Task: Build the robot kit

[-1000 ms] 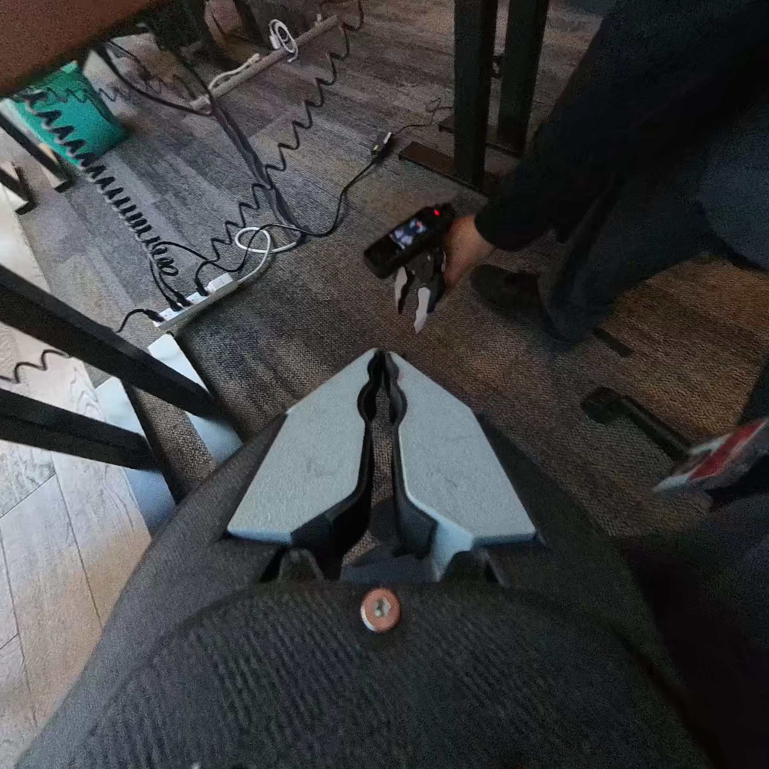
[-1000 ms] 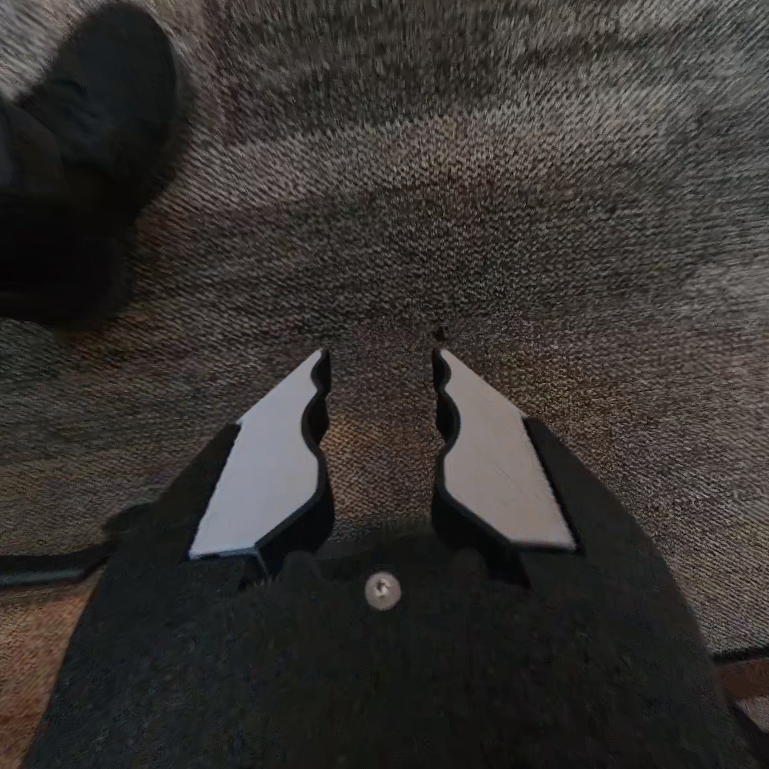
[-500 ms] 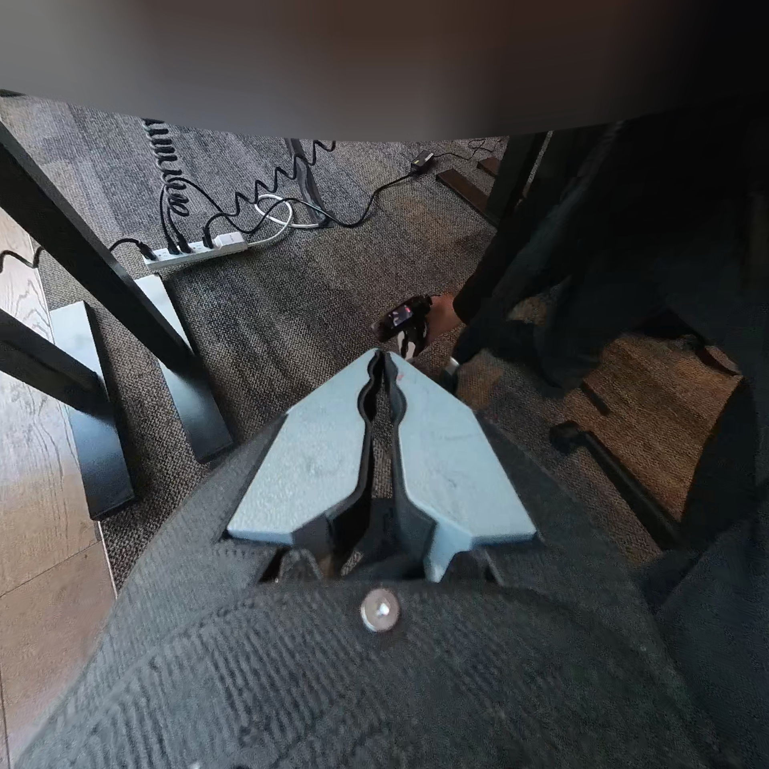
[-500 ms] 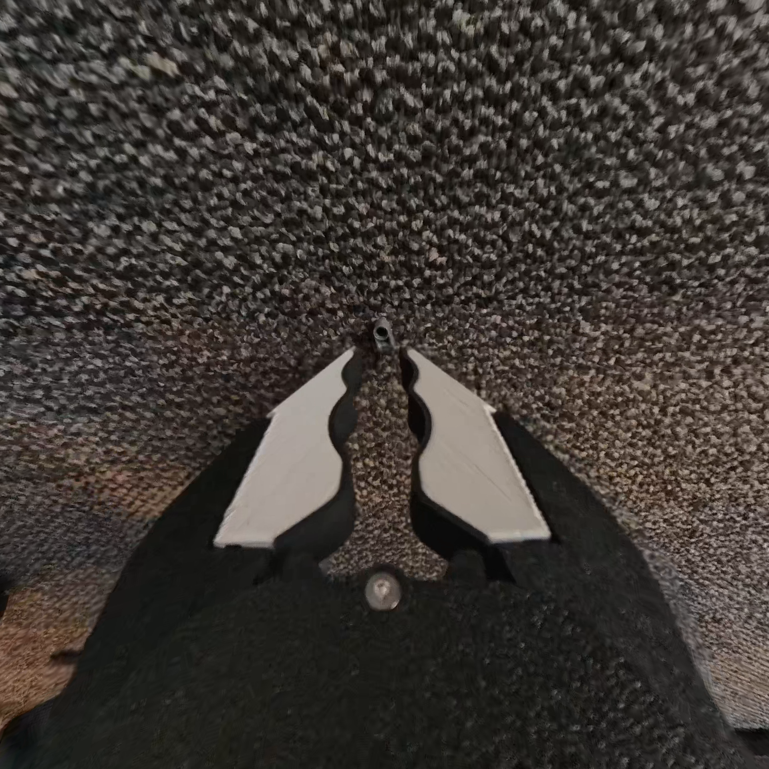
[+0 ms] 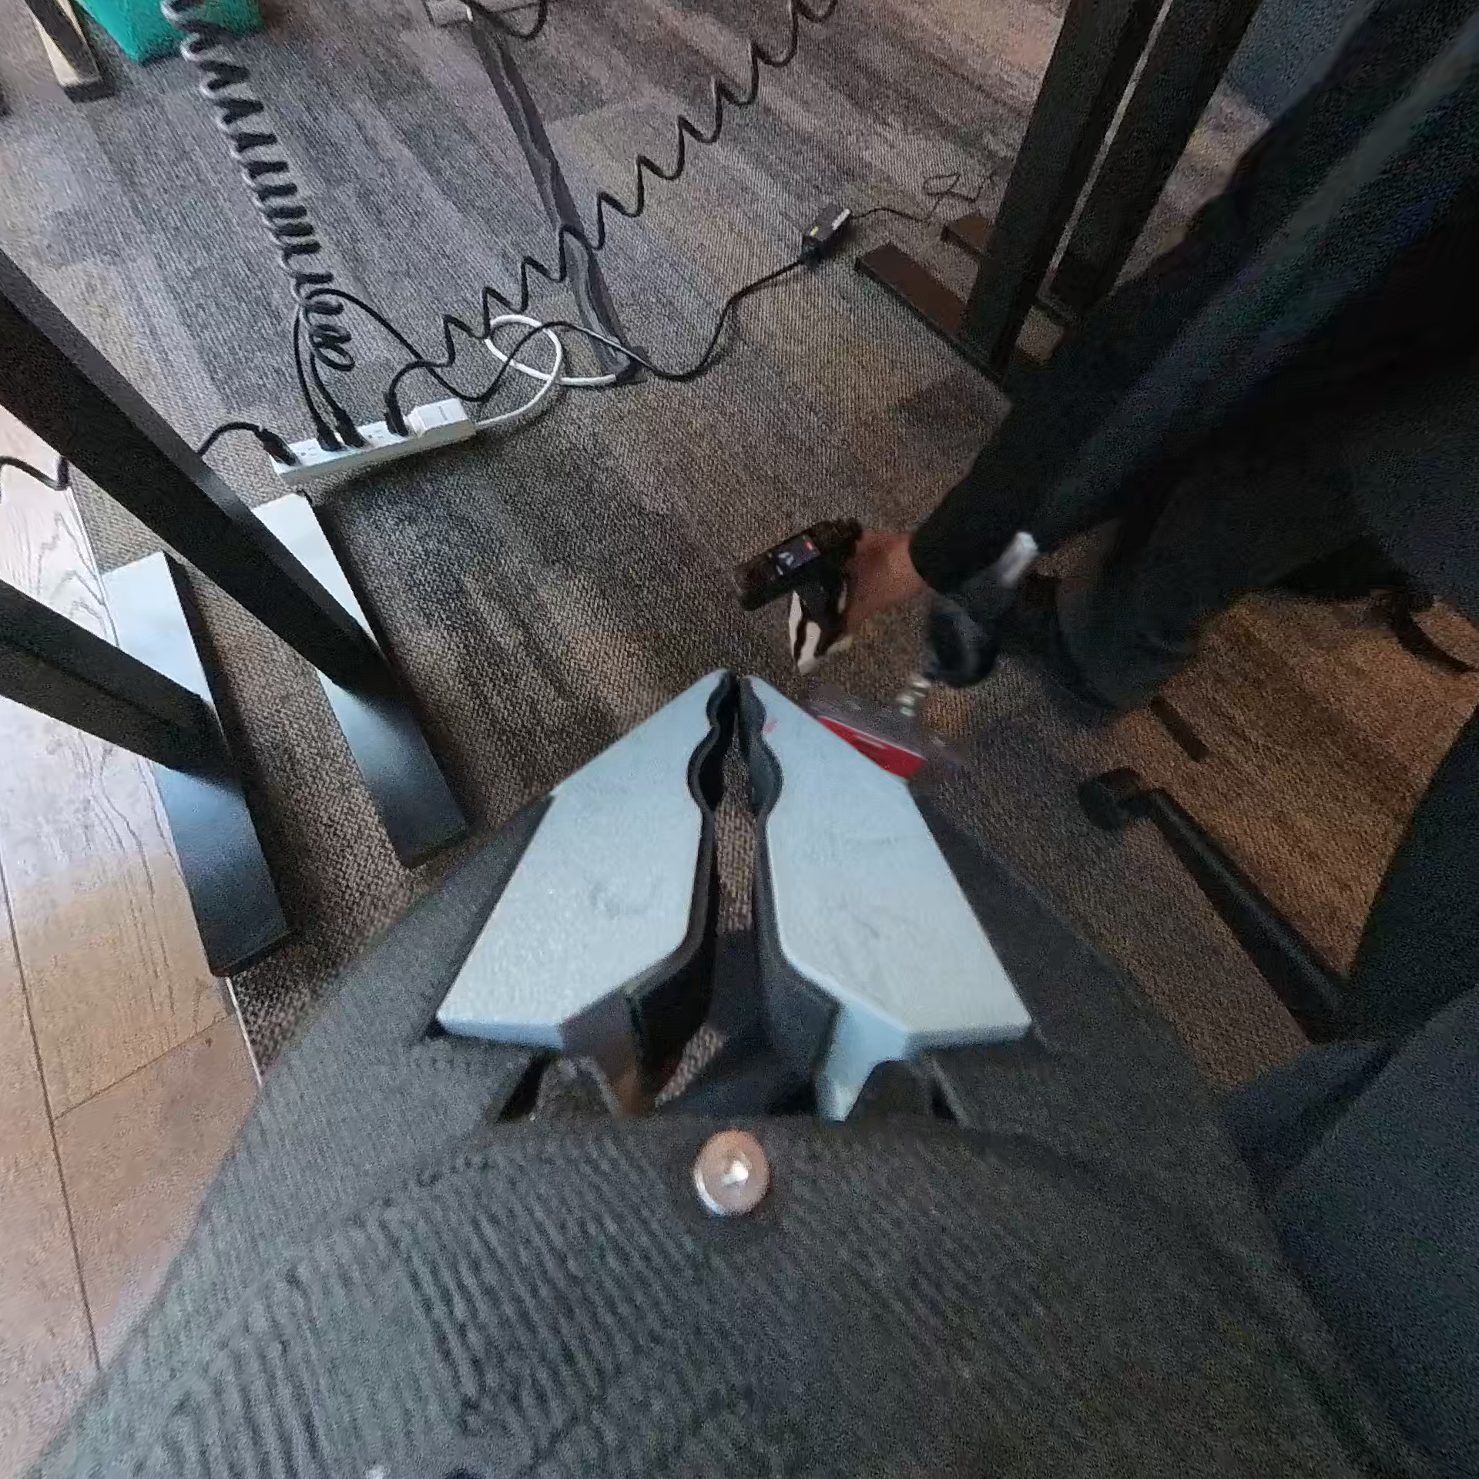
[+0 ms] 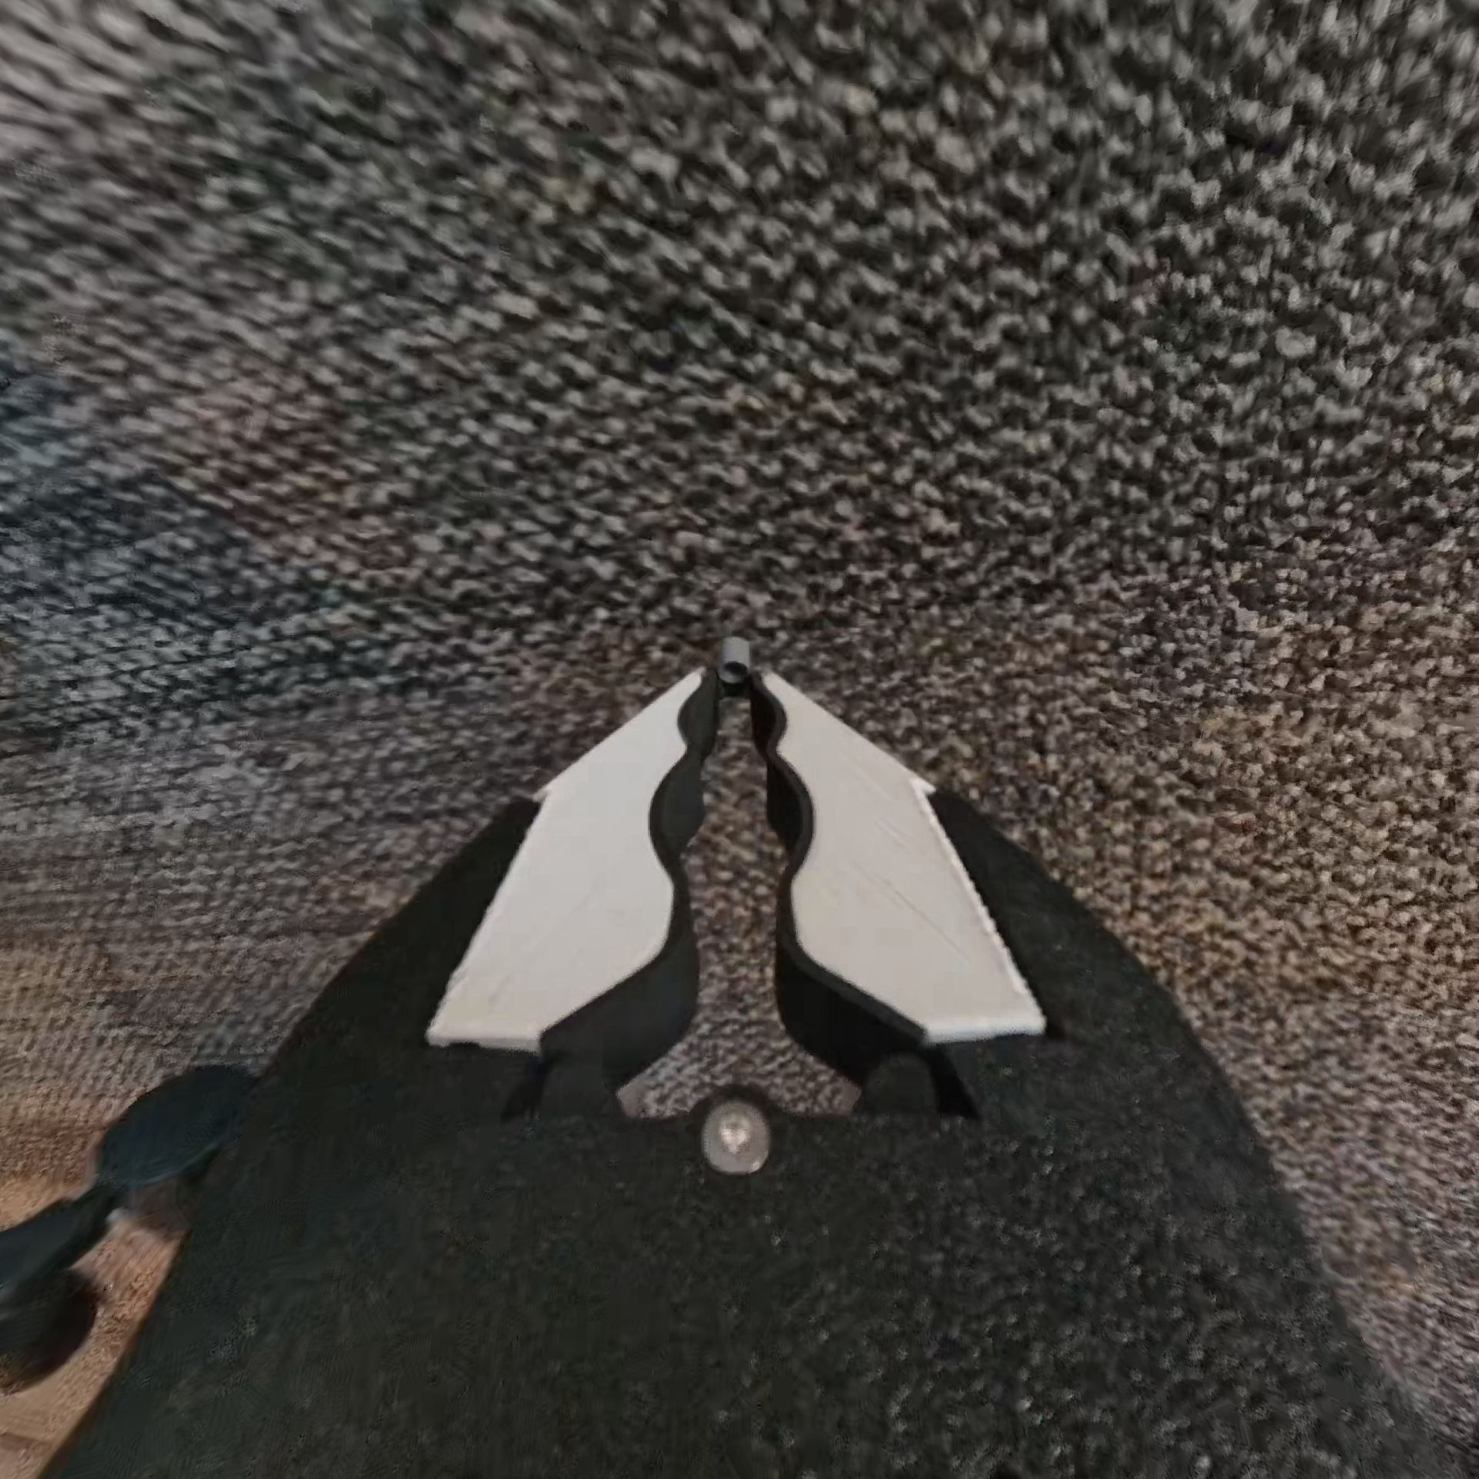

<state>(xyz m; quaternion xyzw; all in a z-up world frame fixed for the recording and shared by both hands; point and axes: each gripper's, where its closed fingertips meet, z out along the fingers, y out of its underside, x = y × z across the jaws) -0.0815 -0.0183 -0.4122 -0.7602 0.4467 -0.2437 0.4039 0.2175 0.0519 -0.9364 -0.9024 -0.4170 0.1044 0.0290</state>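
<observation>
In the right wrist view my right gripper point(image 6: 730, 680) is shut on a tiny dark grey cylinder point(image 6: 732, 658), pinched at its tips just over the grey carpet point(image 6: 800, 320). In the left wrist view my left gripper point(image 5: 736, 688) is shut and empty, held high above the carpet point(image 5: 560, 560). The right gripper also shows there point(image 5: 808, 632), held low to the floor by a person's hand point(image 5: 880, 560) in a dark sleeve. A red and clear flat card point(image 5: 880, 740) hangs by it.
Black table legs point(image 5: 184, 496) stand at left on wood flooring point(image 5: 72, 880). A white power strip point(image 5: 376, 440) with black and coiled cables point(image 5: 560, 264) lies on the carpet. More black legs point(image 5: 1032, 176) and a bar point(image 5: 1216, 888) stand at right.
My right gripper has dropped to the carpet and closed from open onto the tiny cylinder. The left gripper stays shut while its view swung over the floor.
</observation>
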